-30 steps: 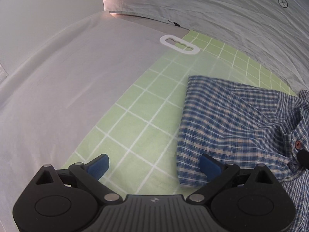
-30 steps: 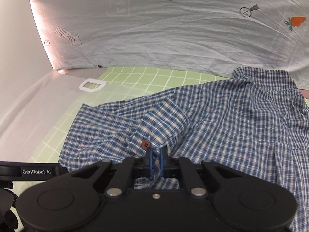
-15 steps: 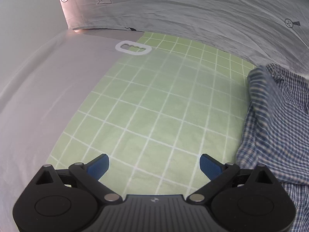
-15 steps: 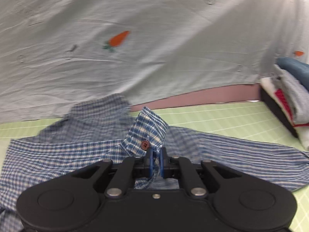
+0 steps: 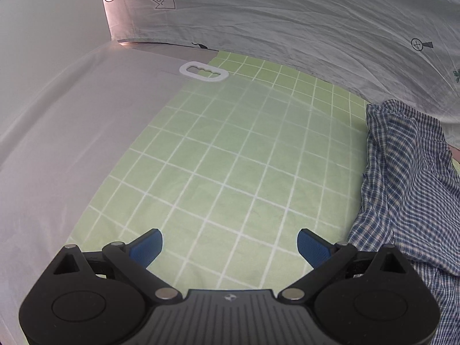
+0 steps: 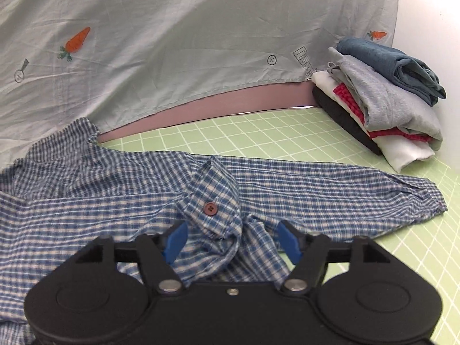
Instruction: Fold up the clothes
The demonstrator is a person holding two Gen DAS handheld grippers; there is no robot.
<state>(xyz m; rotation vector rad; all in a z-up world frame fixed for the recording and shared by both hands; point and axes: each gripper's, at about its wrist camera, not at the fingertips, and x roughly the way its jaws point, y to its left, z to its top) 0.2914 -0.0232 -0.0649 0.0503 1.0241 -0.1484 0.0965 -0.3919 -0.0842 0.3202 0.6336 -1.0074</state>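
Backdrop: a pale sheet (image 6: 178, 57) printed with carrots and small marks is hung behind the work surface; a translucent panel with a white handle cut-out (image 5: 203, 72) is seen at the far left.
Surface: a green mat (image 5: 218, 172) with a white grid is spread under everything.
Shirt: a blue checked shirt (image 6: 86, 189) is laid across the mat, its long axis running left to right; one sleeve (image 6: 359, 184) is stretched out to the right, toward the stack.
Stack: folded clothes (image 6: 382, 92) are piled at the far right, well apart from the shirt body.
Cuff: a buttoned cuff (image 6: 212, 201) is lying on the shirt, just beyond the right jaws.
Right gripper (image 6: 231, 237): the jaws are opening, wide apart; bunched cloth lies between them but is not pressed by the pads.
Left gripper (image 5: 230, 247): spread wide over bare mat, nothing held.
Key relation: the shirt's near edge lies to the right of the left jaws, close to the right finger; the right gripper is judged the nearer of the two.
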